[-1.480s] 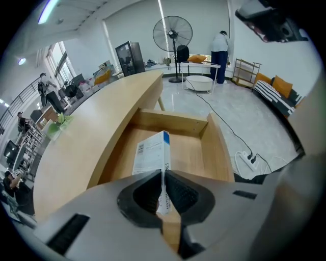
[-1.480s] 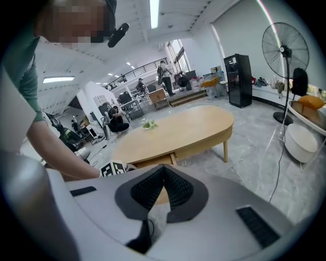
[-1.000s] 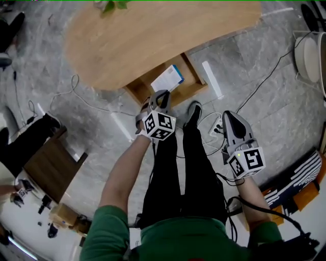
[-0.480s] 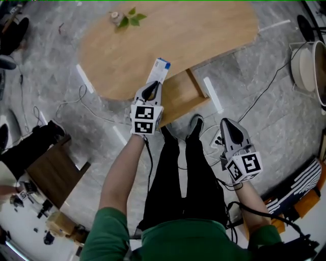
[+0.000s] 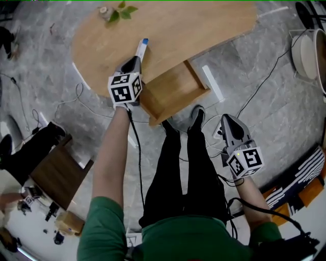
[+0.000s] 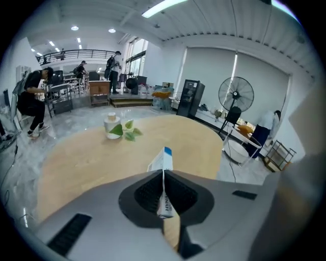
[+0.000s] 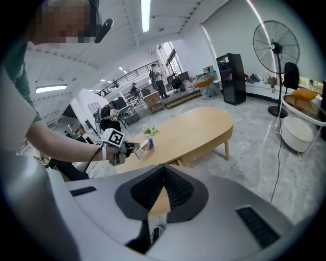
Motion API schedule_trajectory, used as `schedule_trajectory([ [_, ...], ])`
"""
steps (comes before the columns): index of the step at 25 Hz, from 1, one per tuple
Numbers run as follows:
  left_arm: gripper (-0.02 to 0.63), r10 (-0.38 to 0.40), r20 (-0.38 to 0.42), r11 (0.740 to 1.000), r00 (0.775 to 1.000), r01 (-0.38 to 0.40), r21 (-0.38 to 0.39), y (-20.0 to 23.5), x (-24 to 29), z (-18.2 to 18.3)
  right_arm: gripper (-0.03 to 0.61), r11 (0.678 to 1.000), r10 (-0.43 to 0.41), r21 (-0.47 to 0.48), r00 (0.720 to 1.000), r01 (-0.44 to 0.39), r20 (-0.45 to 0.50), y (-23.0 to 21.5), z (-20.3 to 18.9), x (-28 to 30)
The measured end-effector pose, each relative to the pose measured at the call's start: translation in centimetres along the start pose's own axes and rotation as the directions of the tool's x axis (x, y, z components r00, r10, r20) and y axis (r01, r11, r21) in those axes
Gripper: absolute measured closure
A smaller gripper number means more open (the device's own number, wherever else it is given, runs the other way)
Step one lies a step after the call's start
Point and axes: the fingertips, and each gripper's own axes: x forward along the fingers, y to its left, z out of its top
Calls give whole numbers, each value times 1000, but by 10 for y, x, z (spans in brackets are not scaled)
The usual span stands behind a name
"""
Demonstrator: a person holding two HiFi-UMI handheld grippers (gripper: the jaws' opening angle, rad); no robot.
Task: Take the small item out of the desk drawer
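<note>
Jaws of the right gripper are closed tip to tip with nothing between them, low beside the person's right leg over the grey floor. Past the feet, the wooden drawer stands pulled out from under the table's near edge. Left of the drawer, the left gripper reaches over the tabletop. Its jaws have just been closing tighter, and they grip a small white box with a blue end, held out of the drawer and on edge above the table. Farther across the table sits a small pot with green leaves.
</note>
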Motion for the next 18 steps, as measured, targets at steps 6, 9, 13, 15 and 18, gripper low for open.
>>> schedule_trajectory([
  [6,586,3,59,970,998,12,-242,35,-4,-3,555,999,-7,41,1000,7,-2,-1,-4,6],
  [9,586,20,99,937,995,16,-348,54,-7,-1,555,999,3,51,1000,-3,0,5,-3,10],
  [13,586,93,75,935,993,-62,-350,82,-12,-8,555,998,1,61,1000,0,-14,8,-5,9],
  [15,585,135,48,941,990,-114,-318,97,-13,-13,555,998,-3,67,1000,4,-16,9,-6,11],
  [18,584,182,35,940,983,-164,-300,113,-17,-18,555,998,-1,62,1000,2,-17,11,-4,15],
])
